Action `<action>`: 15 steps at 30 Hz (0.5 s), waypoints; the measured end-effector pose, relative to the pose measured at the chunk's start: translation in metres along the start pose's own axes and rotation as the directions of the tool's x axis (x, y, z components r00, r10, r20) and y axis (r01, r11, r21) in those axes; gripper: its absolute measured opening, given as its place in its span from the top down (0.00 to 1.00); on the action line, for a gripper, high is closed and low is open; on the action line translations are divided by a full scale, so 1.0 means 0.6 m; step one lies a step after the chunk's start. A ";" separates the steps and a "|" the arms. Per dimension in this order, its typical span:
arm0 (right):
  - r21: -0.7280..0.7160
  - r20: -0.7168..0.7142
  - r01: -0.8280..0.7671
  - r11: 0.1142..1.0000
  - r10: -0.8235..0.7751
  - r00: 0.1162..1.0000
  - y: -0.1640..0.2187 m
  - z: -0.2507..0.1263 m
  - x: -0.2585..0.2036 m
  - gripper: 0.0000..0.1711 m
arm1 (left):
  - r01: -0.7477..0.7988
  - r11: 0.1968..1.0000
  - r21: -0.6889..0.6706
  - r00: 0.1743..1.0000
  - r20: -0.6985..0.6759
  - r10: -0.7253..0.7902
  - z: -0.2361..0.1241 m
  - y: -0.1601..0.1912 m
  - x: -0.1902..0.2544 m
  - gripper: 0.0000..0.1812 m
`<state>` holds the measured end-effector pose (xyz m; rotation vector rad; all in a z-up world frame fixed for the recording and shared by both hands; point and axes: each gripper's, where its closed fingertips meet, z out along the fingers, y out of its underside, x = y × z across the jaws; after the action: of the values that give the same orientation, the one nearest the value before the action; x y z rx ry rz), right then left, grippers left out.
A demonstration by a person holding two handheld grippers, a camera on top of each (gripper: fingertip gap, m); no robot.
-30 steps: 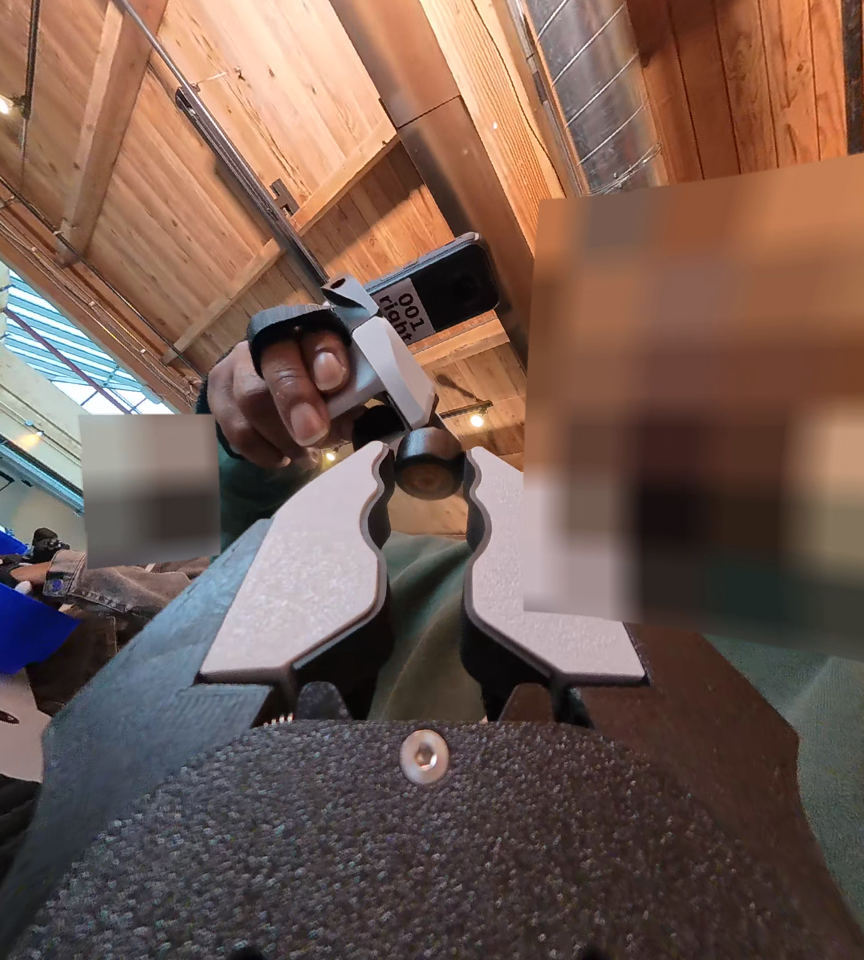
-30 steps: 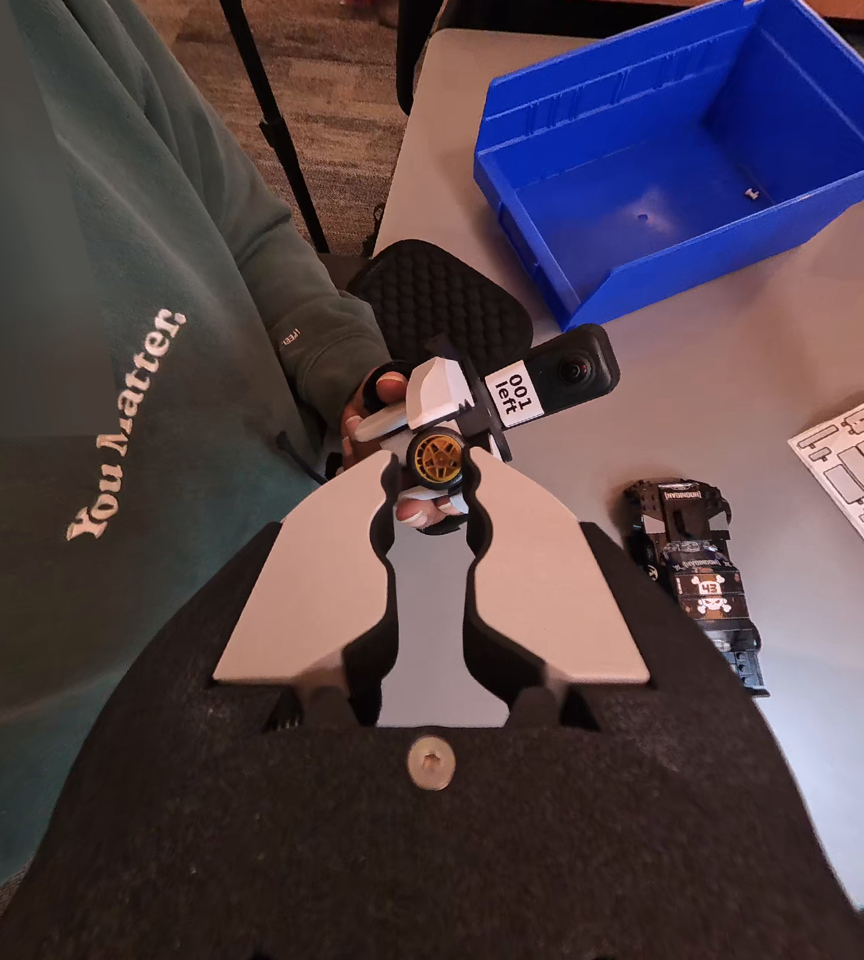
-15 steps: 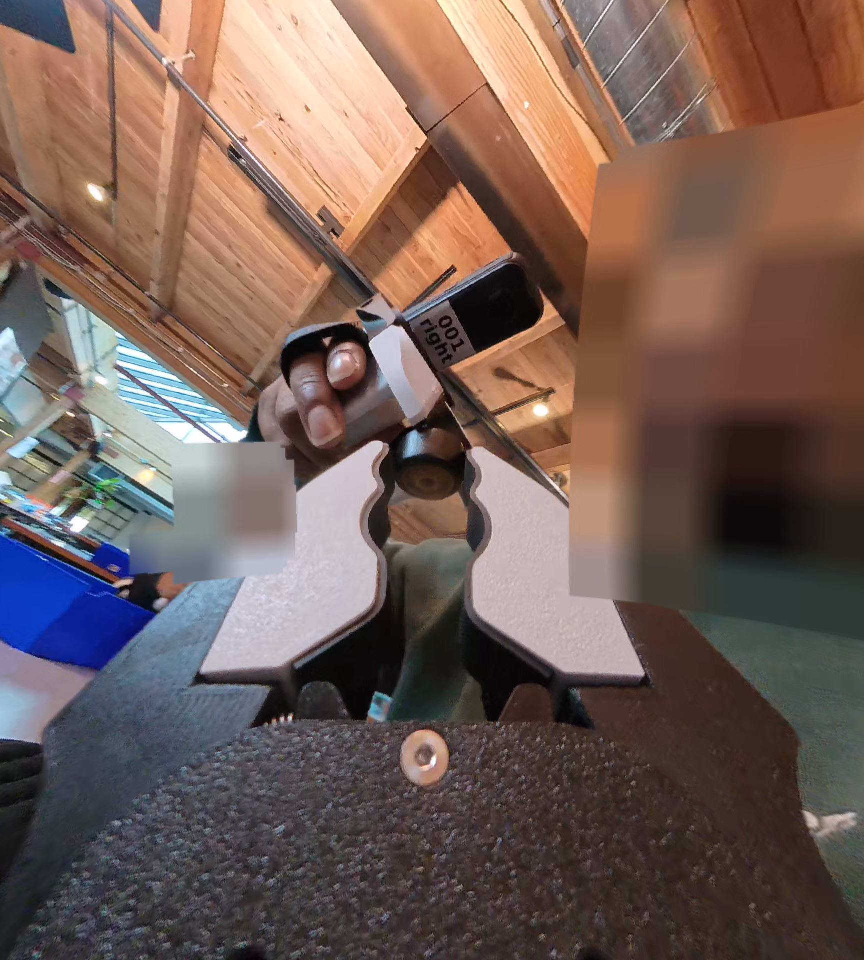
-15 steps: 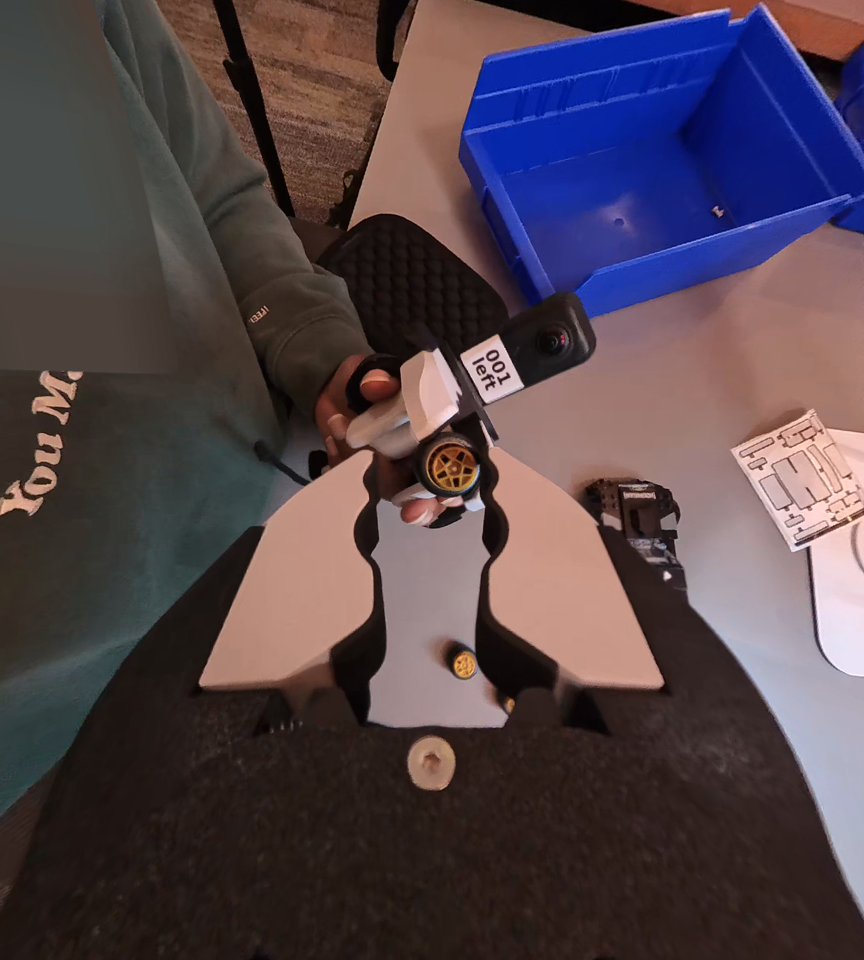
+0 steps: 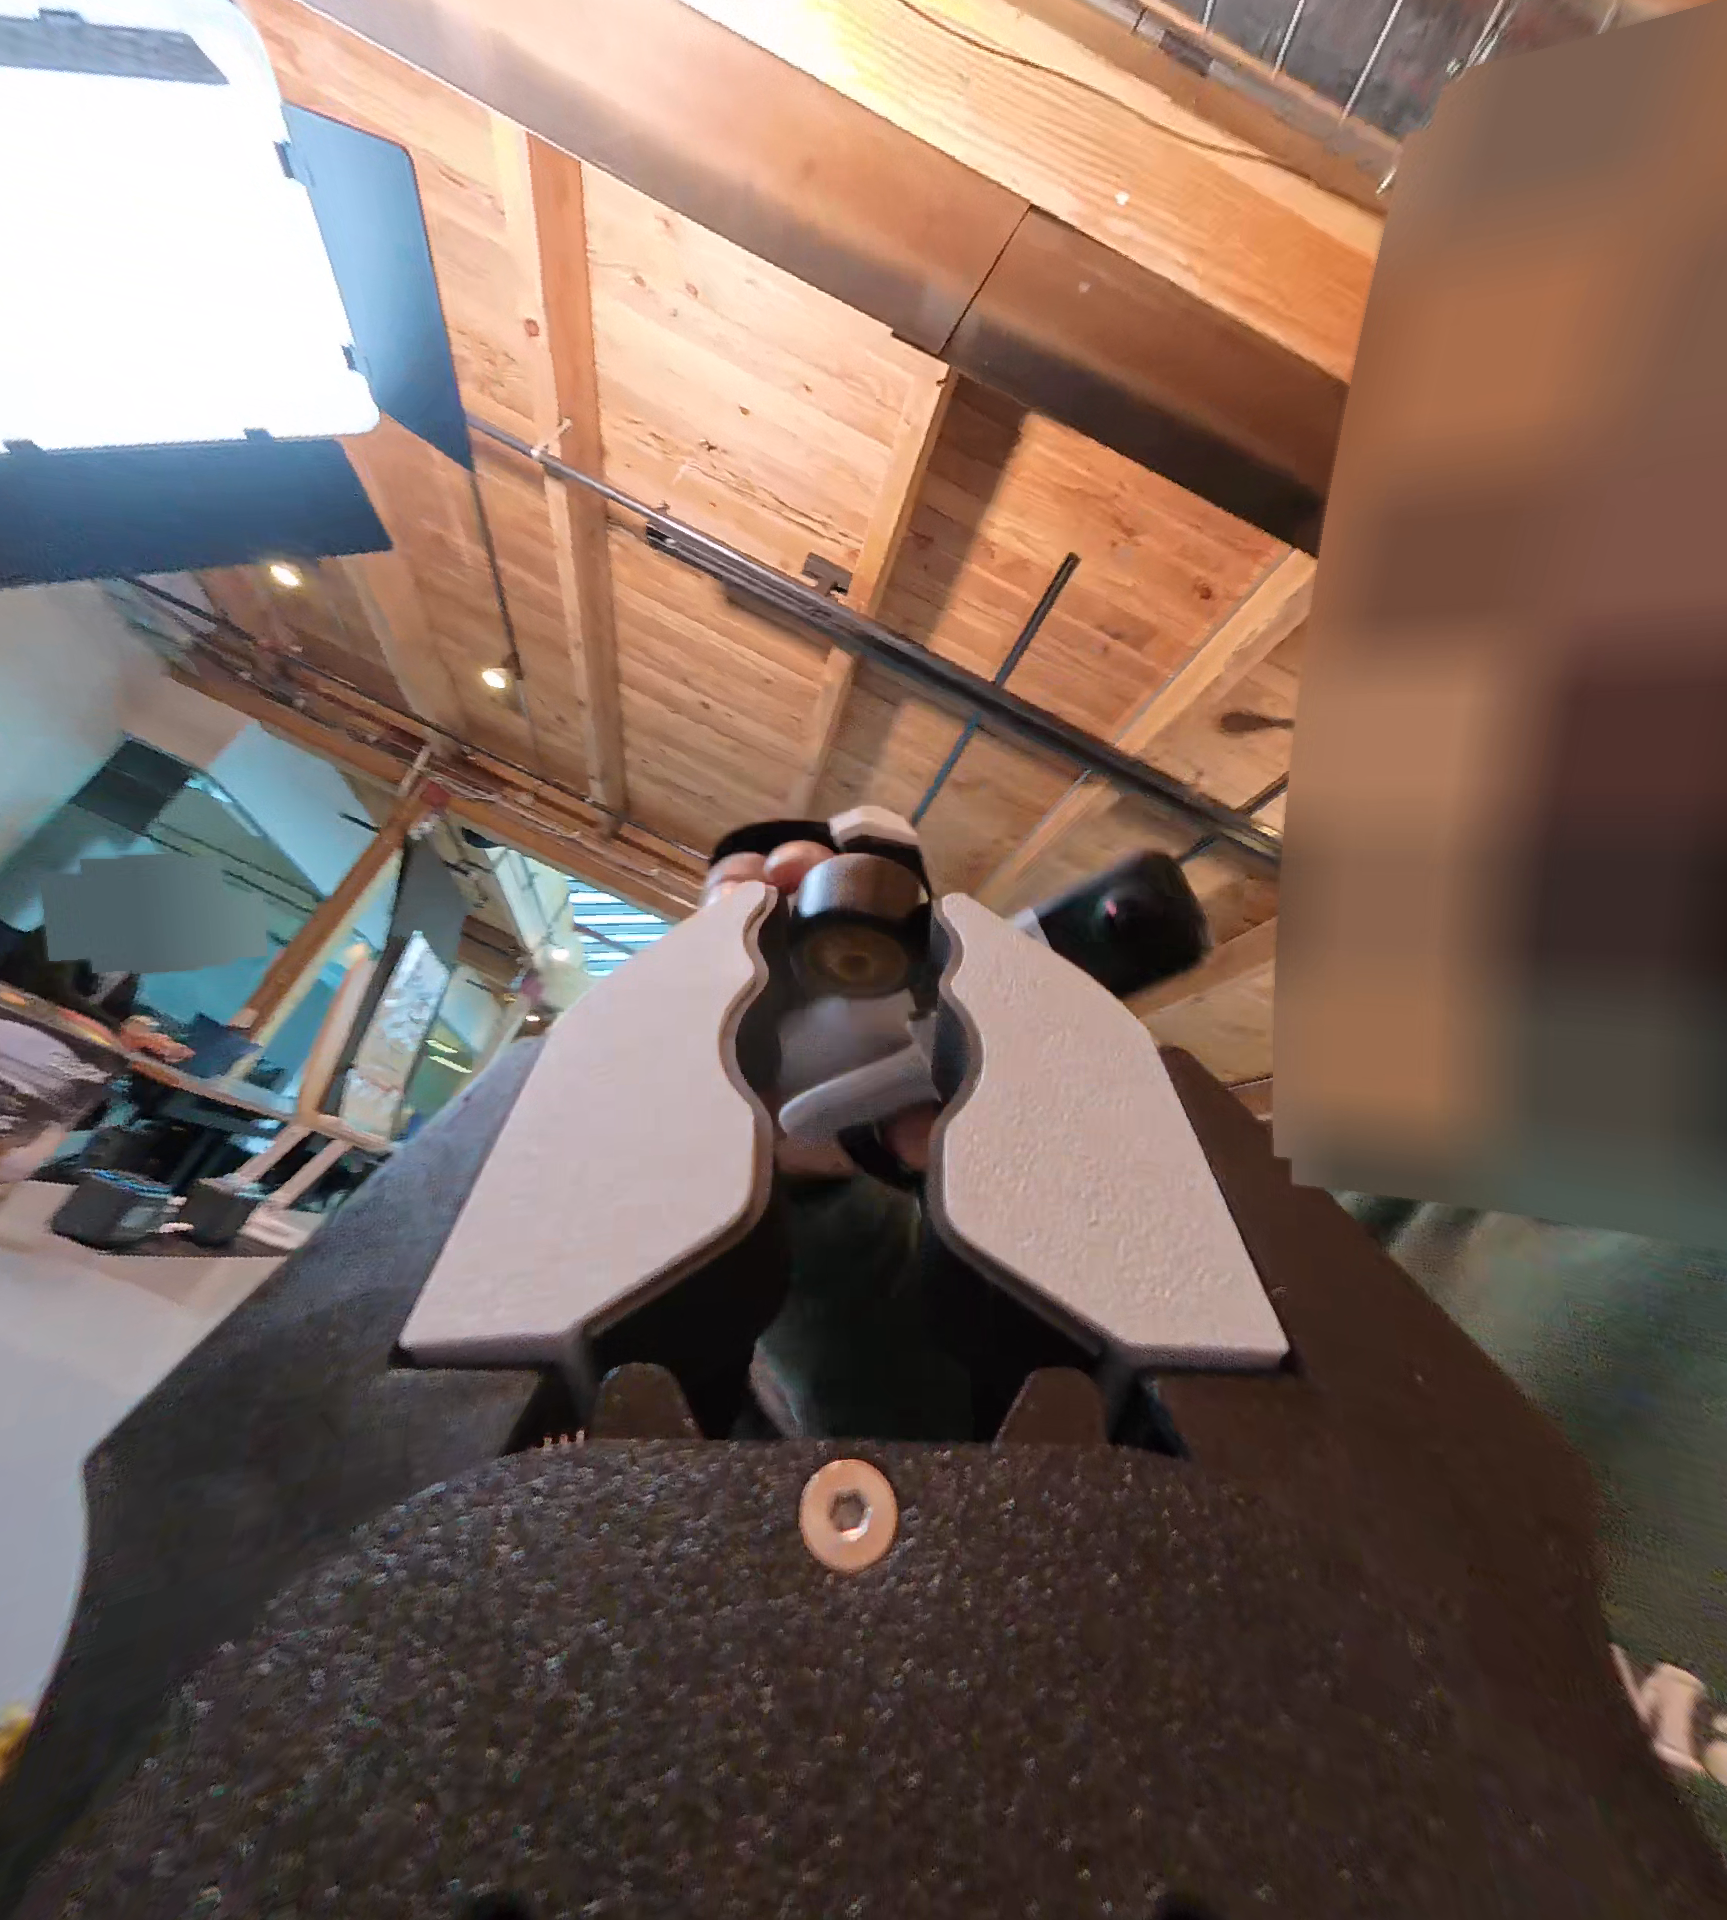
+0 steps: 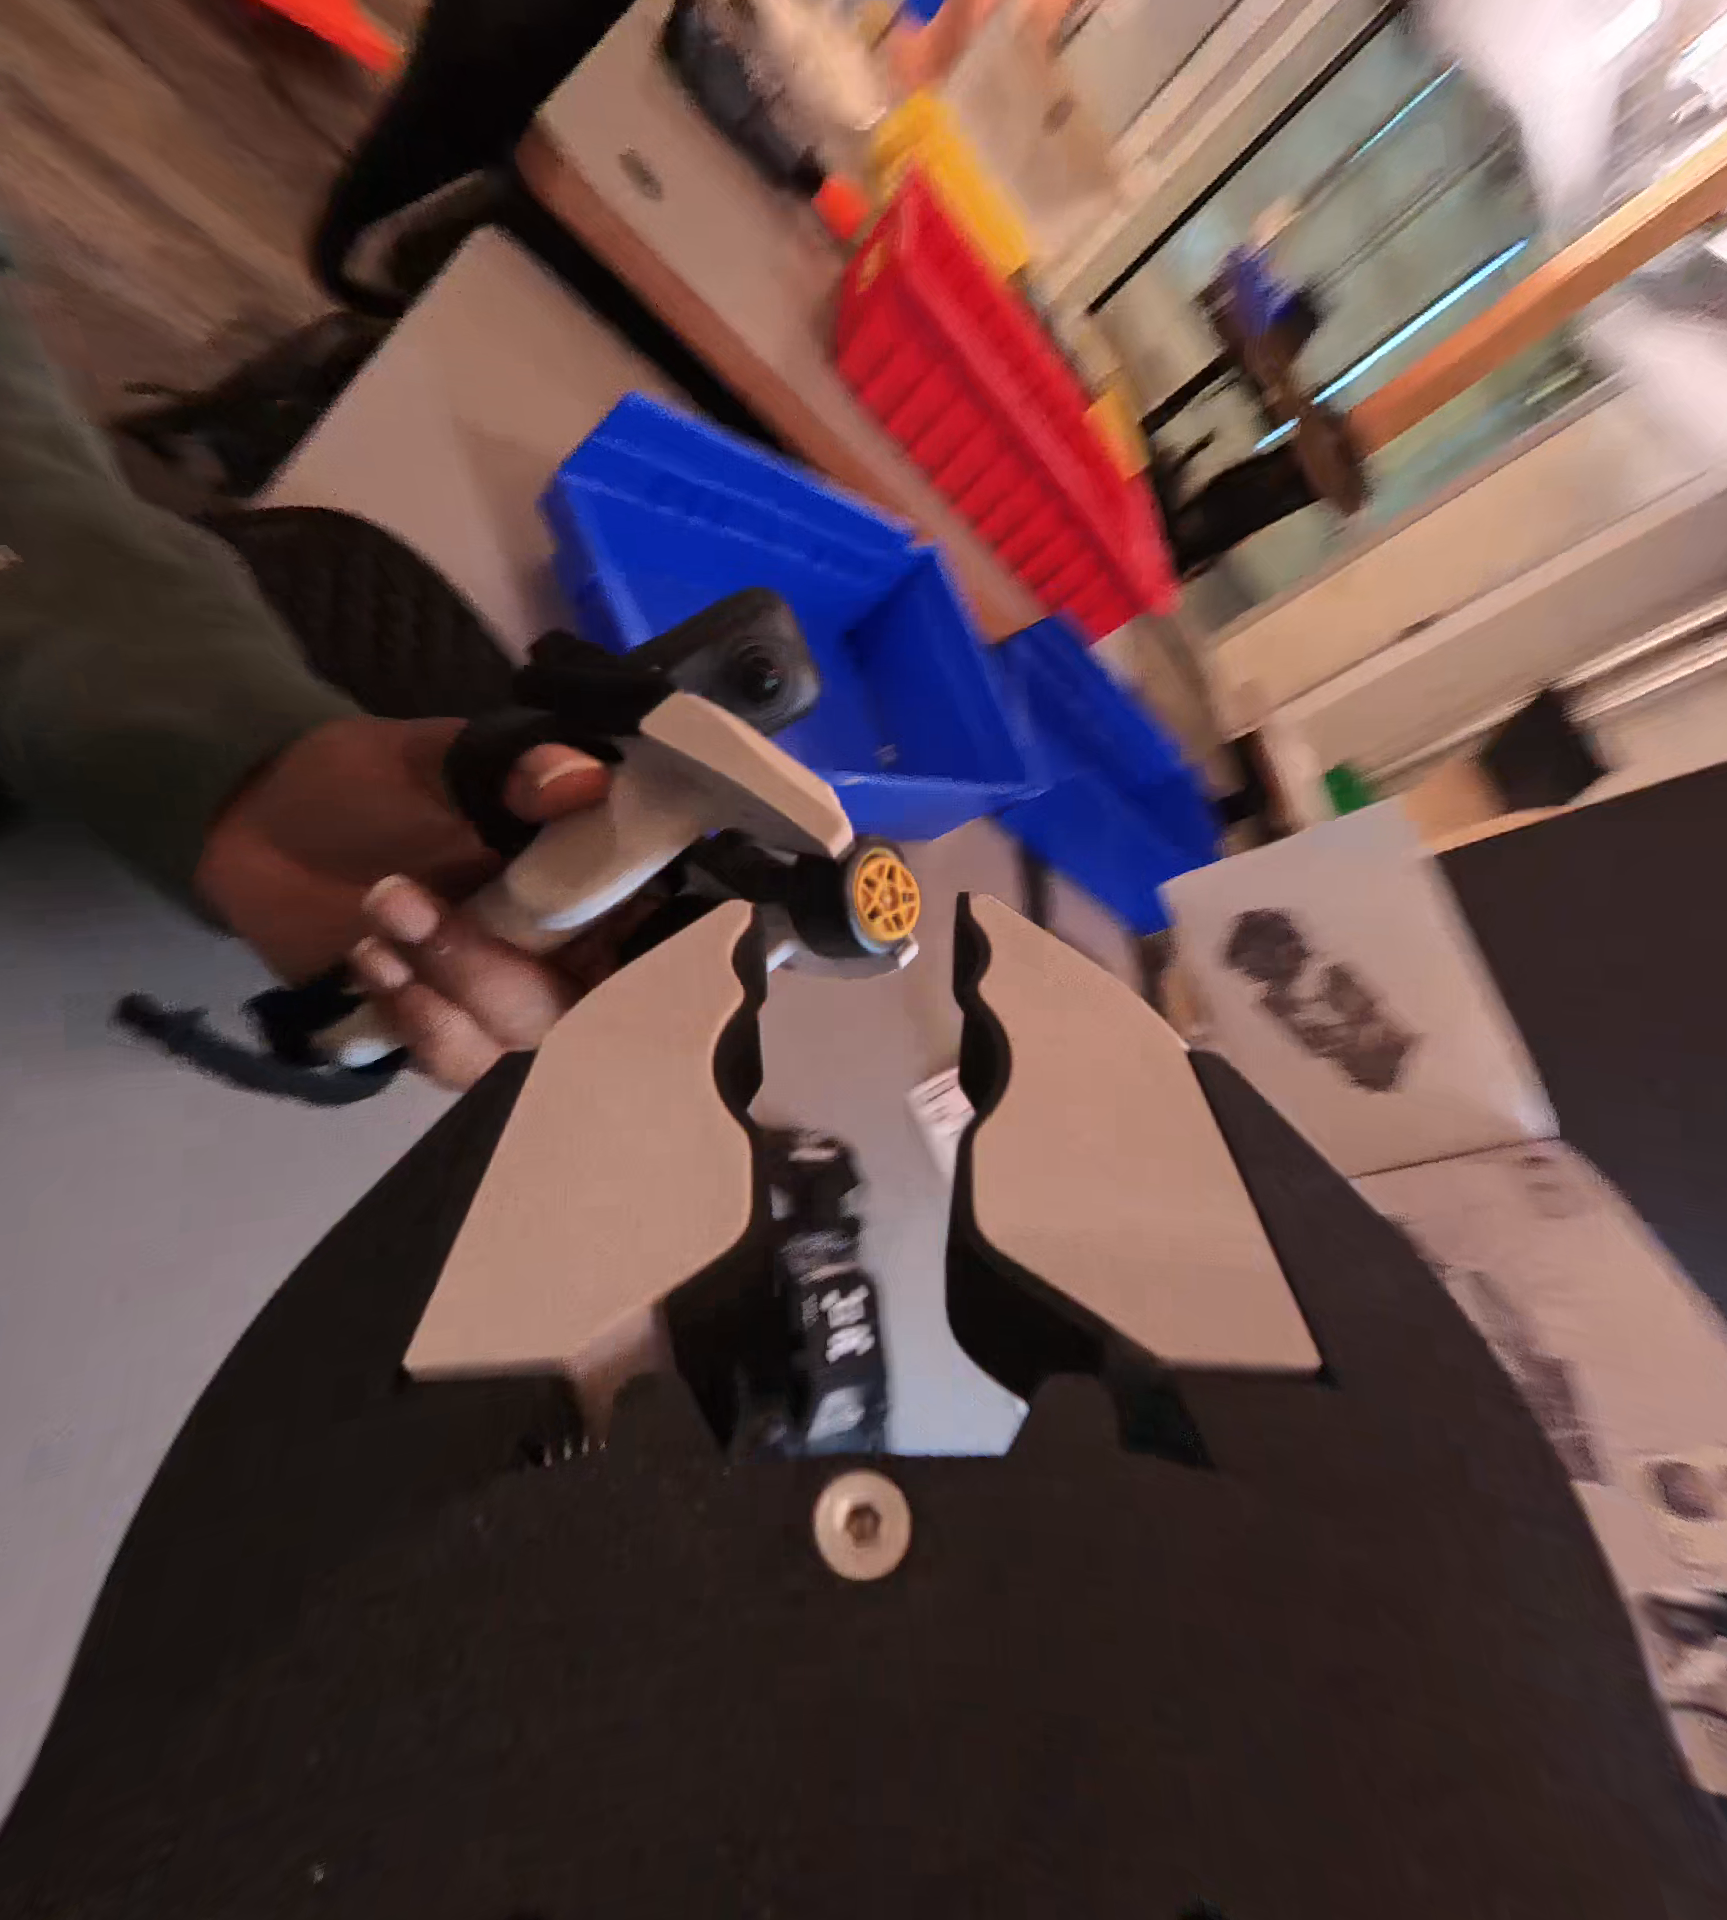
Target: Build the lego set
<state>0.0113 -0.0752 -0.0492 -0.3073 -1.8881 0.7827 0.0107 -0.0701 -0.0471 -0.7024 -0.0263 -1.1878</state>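
A small black lego wheel with a gold hub sits between the tips of my left gripper, which is shut on it and held up in the air. In the right wrist view the same wheel shows gold spokes at the end of the left gripper's fingers. My right gripper is open and empty, its tips just below the wheel and apart from it. The black lego car body lies on the grey table below my right gripper.
Blue bins stand on the table behind the left gripper, with a red bin farther back. A white box and printed sheets lie at the right. The person's green sleeve is at the left. The right view is blurred by motion. My two grippers' fingertips are within a few centimetres of each other.
My right gripper has let go of the wheel and opened. The left gripper keeps the wheel. Both grippers have swung, so the right view now looks across the table instead of down.
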 end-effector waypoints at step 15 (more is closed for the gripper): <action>0.128 -0.268 0.024 0.991 0.011 0.963 -0.002 0.027 0.020 0.88 | -0.092 0.996 0.011 0.993 0.071 0.091 0.021 -0.024 -0.001 0.86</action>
<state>-0.0082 -0.0757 -0.0437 -0.3086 -1.5759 0.8127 0.0027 -0.0660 -0.0304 -0.7257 -0.0605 -1.0737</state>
